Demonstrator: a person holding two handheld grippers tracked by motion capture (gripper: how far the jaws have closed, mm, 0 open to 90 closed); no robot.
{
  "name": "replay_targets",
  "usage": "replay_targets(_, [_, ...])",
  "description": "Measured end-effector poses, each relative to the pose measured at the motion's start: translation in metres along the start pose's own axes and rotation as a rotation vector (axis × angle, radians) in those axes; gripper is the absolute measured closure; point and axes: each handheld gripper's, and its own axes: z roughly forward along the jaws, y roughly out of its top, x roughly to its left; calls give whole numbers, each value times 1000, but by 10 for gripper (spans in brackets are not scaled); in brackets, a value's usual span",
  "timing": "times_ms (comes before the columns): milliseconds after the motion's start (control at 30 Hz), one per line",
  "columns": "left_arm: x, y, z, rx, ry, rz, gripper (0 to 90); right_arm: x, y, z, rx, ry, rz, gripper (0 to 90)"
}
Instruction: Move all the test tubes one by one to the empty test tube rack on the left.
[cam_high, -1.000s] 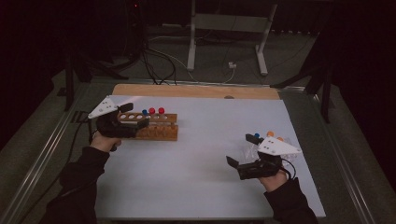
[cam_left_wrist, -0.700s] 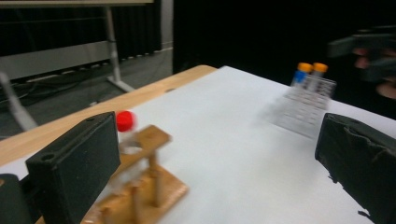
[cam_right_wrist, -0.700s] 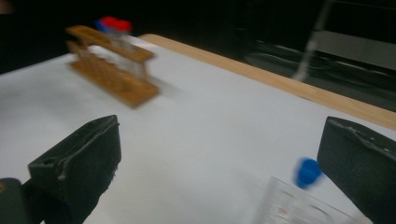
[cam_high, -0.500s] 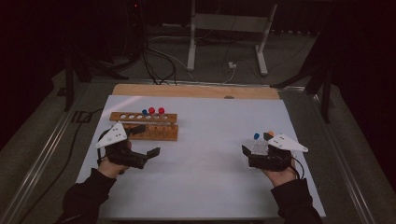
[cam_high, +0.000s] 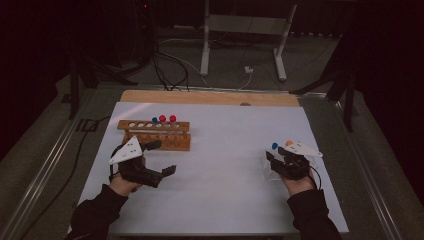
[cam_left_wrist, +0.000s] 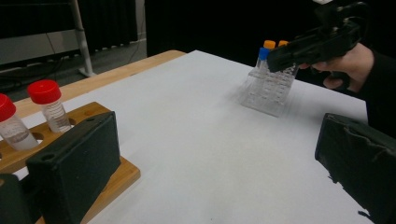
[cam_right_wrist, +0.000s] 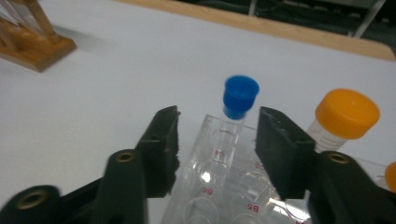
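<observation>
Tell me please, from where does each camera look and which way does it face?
High view: above the table's near edge, looking forward and down; both forearms, left gripper, right gripper.
Left gripper view: on the left gripper, facing across to the clear rack; own jaws, other hand.
Right gripper view: on the right gripper, facing the blue-capped tube.
All share the clear rack and wooden rack.

A blue-capped tube (cam_right_wrist: 238, 105) stands upright in a corner well of the clear plastic rack (cam_right_wrist: 219, 186), its narrow clear body rising above the rack's top plate. An orange-capped tube (cam_right_wrist: 343, 119) stands upright in the same rack just beside it, wider in cap and body. The rack is see-through, with round wells marked in red letters, and rests on the white sheet.
</observation>
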Motion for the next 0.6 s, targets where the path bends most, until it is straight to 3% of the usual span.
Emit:
replay_targets(433, [0,-1,1,9,-11,-1,9,-9,-1,14,30,10,38,751])
replay_targets(600, [0,0,1,12,-17,-3,9,-10,1,11,7,17,37,763])
